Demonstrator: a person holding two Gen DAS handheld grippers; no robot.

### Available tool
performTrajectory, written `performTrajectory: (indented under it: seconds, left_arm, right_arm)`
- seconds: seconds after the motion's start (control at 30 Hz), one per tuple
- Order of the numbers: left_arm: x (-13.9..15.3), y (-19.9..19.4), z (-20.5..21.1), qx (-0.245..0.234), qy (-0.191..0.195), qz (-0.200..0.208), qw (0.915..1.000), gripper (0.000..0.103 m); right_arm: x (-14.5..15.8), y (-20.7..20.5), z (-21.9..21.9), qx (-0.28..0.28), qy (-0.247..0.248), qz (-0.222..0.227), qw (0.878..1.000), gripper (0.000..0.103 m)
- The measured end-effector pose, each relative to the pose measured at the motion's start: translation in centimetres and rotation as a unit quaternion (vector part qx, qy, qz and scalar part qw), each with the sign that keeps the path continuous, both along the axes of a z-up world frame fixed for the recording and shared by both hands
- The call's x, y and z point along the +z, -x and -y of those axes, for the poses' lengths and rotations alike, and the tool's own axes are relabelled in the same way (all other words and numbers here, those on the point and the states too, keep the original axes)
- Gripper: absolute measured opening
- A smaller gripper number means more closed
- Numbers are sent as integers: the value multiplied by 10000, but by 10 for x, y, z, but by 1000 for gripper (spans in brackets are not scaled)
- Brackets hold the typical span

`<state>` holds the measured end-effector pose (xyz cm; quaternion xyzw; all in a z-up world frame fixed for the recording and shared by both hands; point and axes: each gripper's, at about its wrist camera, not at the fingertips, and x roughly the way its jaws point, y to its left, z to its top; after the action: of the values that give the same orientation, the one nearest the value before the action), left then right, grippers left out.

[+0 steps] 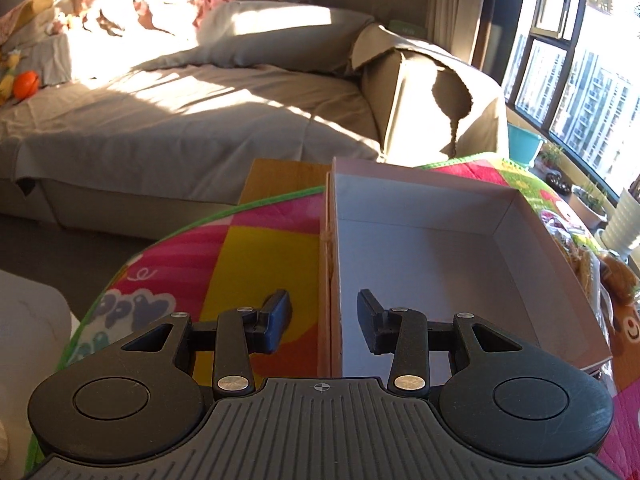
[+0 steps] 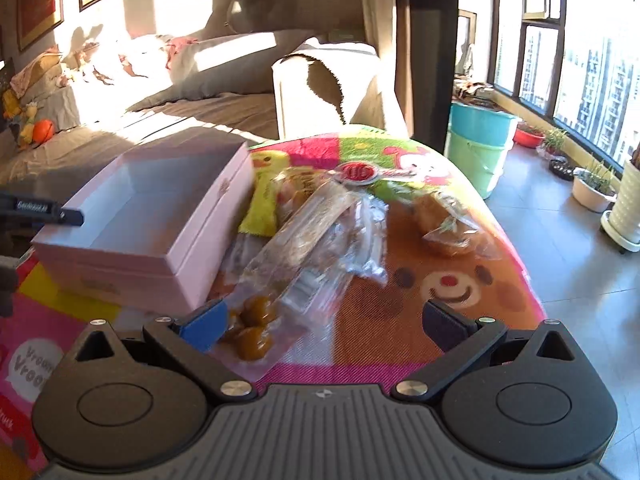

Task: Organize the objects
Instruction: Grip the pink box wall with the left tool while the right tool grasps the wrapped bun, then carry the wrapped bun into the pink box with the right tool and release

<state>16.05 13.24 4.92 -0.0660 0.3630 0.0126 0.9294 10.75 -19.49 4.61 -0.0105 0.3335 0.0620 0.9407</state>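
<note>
Straddling box wall (image 1: pixel 330 272): left gripper (image 1: pixel 324 318).

Your way into the box (image 2: pixel 132 216) is open from above; snack bags (image 2: pixel 312 240) crowd its right wall.

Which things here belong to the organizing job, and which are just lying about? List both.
Job: pink box, open and empty; clear snack bags; yellow packet; pastry bag.

Lying about: sofa; orange ball; teal bucket; potted plants.
</note>
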Motion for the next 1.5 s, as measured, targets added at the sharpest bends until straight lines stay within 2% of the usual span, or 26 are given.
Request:
performTrajectory:
  seconds: [0.13,0.17,0.23,0.37,0.5,0.53,0.57,0.63,0.77,0.87,1.0,1.17,1.3,1.4,1.47,1.5]
  left_arm:
    - [-13,-4,4,-15,-25,-106,9999,41]
    - [-15,-6,5,-19,-7,-156,9999,35]
    - [-18,-8,7,-63,24,-235,9997,22]
    - [-18,-8,8,51,-13,-283,9996,16]
    - [-16,-8,5,163,61,-339,9993,12]
    - [-16,-7,5,153,47,-321,9994,11]
    - [-16,-6,5,136,33,-311,9994,11]
    - [-16,-6,5,111,27,-315,9994,11]
    - [-16,-6,7,115,19,-308,9995,10]
    - [-16,-5,7,76,20,-272,9996,10]
    - [-18,-1,3,64,176,-218,9996,11]
    - [-18,3,2,29,219,-182,9996,12]
    - [-17,3,3,92,239,-191,9995,12]
    - [-16,2,5,177,263,-219,9993,12]
    - [-16,2,6,208,261,-230,9992,12]
    - [-16,3,6,219,259,-230,9992,12]
  right_arm:
    - [11,-33,29,-369,223,347,9985,103]
    - [13,-43,37,-431,183,333,9984,103]
    - [13,-72,56,-626,5,189,9979,103]
    - [-1,-127,81,-817,-230,-194,9962,103]
    - [-27,-163,83,-885,-153,-660,9938,101]
    - [-31,-166,82,-885,-106,-751,9932,92]
    - [-34,-168,80,-852,-90,-842,9928,76]
    - [-34,-163,77,-770,-77,-990,9921,60]
    - [-10,-131,72,-653,47,-838,9943,59]
    - [15,-96,66,-416,-71,-787,9960,59]
    - [39,-54,44,65,-307,-977,9947,59]
    - [55,-28,-17,910,-362,-1232,9875,59]
    - [77,-46,-69,1402,-872,-1152,9795,59]
    - [95,-78,-118,1581,-1132,-732,9782,60]
    - [97,-102,-144,1561,-1215,-708,9777,73]
    - [97,-109,-154,1535,-1200,-709,9783,74]
